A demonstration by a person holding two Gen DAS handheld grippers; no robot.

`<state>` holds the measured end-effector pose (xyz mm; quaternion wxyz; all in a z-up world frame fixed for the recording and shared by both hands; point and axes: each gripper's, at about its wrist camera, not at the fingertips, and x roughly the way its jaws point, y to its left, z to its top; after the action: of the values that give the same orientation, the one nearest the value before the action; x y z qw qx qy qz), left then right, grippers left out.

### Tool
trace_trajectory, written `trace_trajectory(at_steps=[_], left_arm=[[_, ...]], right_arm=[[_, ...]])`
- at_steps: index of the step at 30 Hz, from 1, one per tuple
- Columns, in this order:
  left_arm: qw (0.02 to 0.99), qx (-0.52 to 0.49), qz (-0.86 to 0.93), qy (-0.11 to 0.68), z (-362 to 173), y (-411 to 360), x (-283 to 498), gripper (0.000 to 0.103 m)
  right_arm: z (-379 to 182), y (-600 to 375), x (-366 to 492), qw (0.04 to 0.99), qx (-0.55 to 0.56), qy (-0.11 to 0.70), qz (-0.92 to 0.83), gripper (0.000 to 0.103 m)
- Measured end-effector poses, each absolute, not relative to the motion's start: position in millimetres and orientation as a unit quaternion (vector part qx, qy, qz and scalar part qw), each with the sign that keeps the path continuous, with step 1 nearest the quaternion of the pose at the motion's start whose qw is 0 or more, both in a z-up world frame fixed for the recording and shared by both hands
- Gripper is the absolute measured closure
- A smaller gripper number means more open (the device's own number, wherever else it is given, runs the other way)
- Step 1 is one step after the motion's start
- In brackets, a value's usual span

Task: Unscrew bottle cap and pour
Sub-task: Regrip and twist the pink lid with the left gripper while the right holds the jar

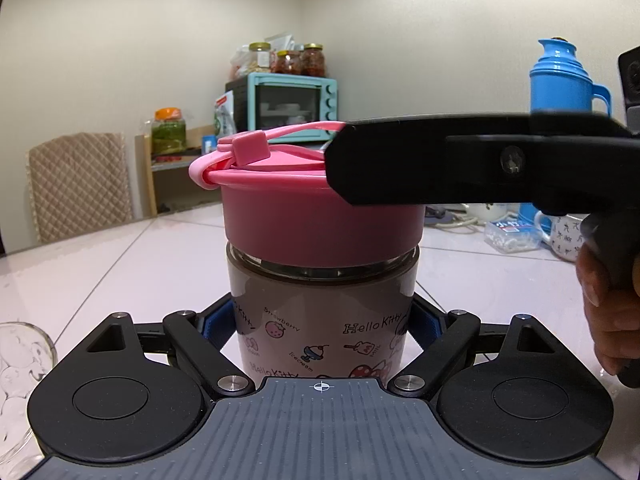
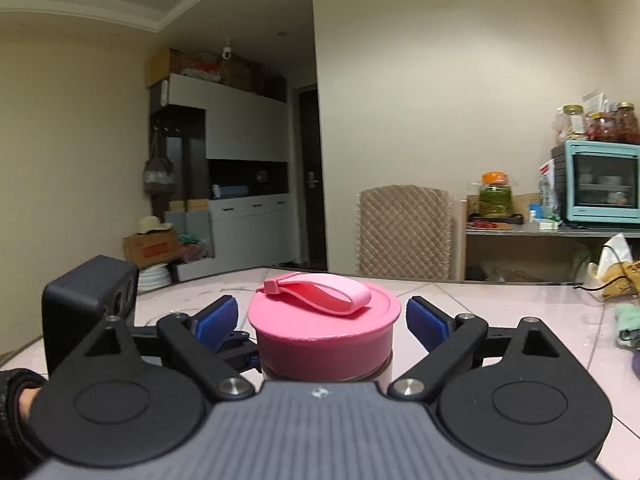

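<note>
A Hello Kitty bottle with a pink screw cap and a pink carry strap stands upright on the pale table. My left gripper is shut on the bottle's body, blue pads pressed to both sides. In the right wrist view the cap sits between the blue pads of my right gripper, which is open, with a gap on each side. The right gripper's black finger crosses the cap from the right in the left wrist view. A clear glass stands at the lower left.
A blue thermos, a patterned mug and a small clear box stand at the right of the table. A teal toaster oven with jars sits on a shelf behind. A quilted chair stands at the far table edge.
</note>
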<state>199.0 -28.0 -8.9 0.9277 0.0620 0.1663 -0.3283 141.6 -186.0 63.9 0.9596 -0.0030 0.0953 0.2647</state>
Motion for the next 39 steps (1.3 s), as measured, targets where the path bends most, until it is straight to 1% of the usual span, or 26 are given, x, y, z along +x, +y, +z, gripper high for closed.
trace_trajectory(at_steps=[7, 17, 19, 21, 25, 31, 39], left_arm=[[0.928, 0.062, -0.328, 0.166, -8.8, -28.5, 198.7, 0.013], [0.928, 0.062, -0.328, 0.166, -8.8, -29.0, 198.0, 0.013], [0.928, 0.062, -0.328, 0.166, -8.8, -29.1, 197.8, 0.013], [0.928, 0.062, -0.328, 0.166, -8.8, -29.2, 197.8, 0.013], [0.928, 0.062, -0.328, 0.166, -8.8, -29.5, 198.0, 0.013], [0.928, 0.062, -0.328, 0.166, -8.8, -29.6, 198.5, 0.013], [0.928, 0.062, -0.328, 0.166, -9.1, -29.6, 197.9, 0.013]], right_arm=[[48.8, -178.4, 140.4, 0.969, -0.007, 0.113, 0.221, 0.010], [44.4, -159.6, 143.2, 0.974, 0.002, 0.121, 0.192, 0.010], [44.1, -157.6, 144.6, 0.974, 0.001, 0.122, 0.189, 0.011], [43.3, -156.6, 145.3, 0.975, 0.001, 0.124, 0.184, 0.014], [41.8, -156.5, 143.7, 0.975, 0.001, 0.123, 0.186, 0.017], [41.6, -157.4, 142.7, 0.973, -0.007, 0.121, 0.197, 0.018], [40.3, -180.3, 154.4, 0.953, -0.014, 0.115, 0.280, 0.018]])
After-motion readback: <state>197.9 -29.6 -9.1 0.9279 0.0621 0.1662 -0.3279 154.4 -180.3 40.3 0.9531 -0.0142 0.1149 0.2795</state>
